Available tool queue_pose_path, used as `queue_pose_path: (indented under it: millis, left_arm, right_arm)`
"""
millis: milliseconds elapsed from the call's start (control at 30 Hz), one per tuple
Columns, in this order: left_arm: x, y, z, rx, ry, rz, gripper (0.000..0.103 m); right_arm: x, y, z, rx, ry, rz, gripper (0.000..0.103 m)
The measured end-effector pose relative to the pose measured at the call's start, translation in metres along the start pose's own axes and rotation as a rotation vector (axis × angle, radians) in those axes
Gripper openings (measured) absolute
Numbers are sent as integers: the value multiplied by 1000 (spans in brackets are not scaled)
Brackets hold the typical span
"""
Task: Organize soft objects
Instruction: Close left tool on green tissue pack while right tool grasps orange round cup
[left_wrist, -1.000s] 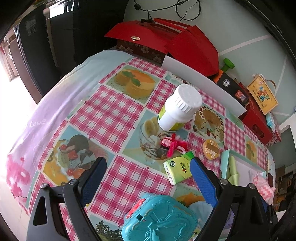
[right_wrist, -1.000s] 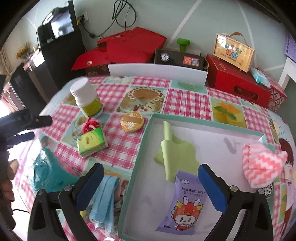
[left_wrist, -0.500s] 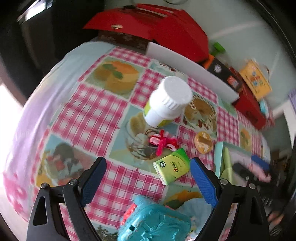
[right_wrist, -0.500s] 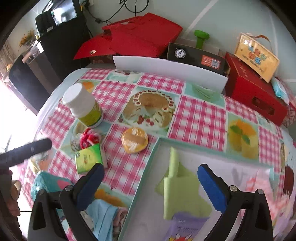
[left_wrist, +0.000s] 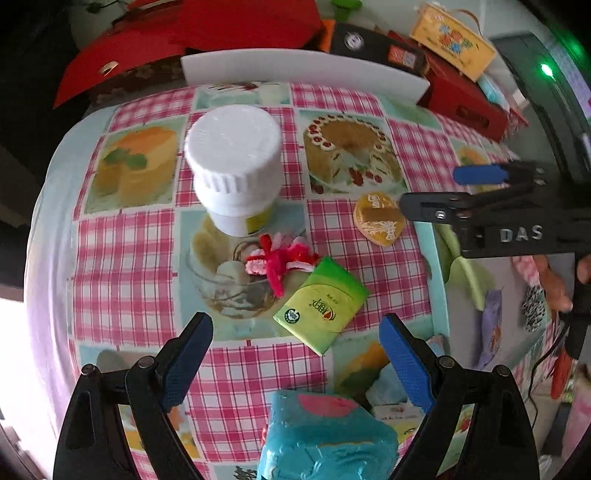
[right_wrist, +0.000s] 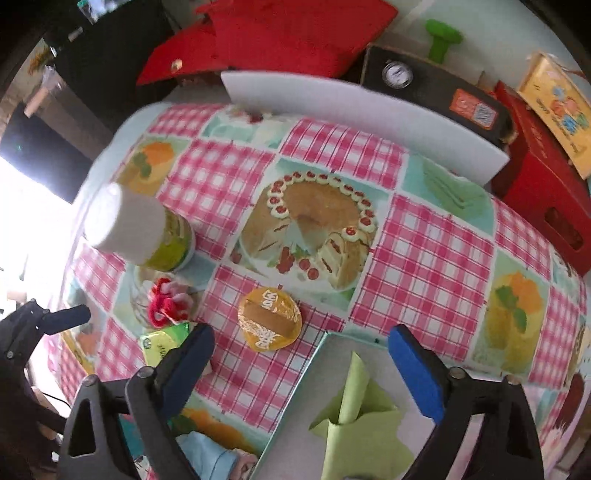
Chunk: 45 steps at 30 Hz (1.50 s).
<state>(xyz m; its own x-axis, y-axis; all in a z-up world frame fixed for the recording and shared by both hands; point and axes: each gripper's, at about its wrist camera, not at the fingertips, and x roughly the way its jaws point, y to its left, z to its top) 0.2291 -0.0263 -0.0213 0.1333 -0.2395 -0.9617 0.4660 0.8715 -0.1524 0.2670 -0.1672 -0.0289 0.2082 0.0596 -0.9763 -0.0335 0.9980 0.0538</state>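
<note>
Green and glossy, the tissue pack (left_wrist: 320, 303) lies flat on the checked tabletop (left_wrist: 125, 254), long axis running diagonally from near-left to far-right, just beside the red yarn bow (left_wrist: 279, 258) and below the white bottle (left_wrist: 236, 181). The pale tray (right_wrist: 295, 398) holds a folded green cloth (right_wrist: 354, 413). The left tool (left_wrist: 295, 363) hangs spread wide, empty; the right tool (right_wrist: 301, 365) likewise gapes, gripping nothing.

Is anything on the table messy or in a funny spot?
Nothing is spilled or broken. The green tissue pack lies crooked on the checked tablecloth, with the red yarn bow right at its corner. Both soft things are still outside the tray, which already holds a folded green cloth. Both grippers are open, holding nothing.
</note>
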Motion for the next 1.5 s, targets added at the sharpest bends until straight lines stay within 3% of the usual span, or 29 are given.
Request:
queue_pose_path:
  millis: [267,500,700,767,833,967,1200,1367,1500]
  left_arm:
    - [15,-23,9,159,55,86,92]
    - [31,-29,14,208,85,123,91]
    - [46,-34,19,225,107,119,88]
    - [51,-35,20,234,111,117,75]
    - [56,-35,22,229,122,97,70]
    - [61,-34,24,226,120,84,70]
    - [66,-30,22,222,124,56,70]
    - [65,-35,17,239,129,64,70]
    - [65,-41,14,246,137,55,70]
  right_arm:
    - [29,13,10,-67,92,-18,88]
    - [47,21,11,-104,139,-9,86]
    - [57,28,14,-125,157,-17,85]
    - [60,27,15,-131,160,-19,85]
    - [65,31,21,-138,164,-22,84]
    - [70,33,20,-142,174,0,76]
    - [73,42,10,-161,167,-37,74]
    - [70,39,11,-149,158,-40,63]
    - [69,38,12,-142,154,-29,61]
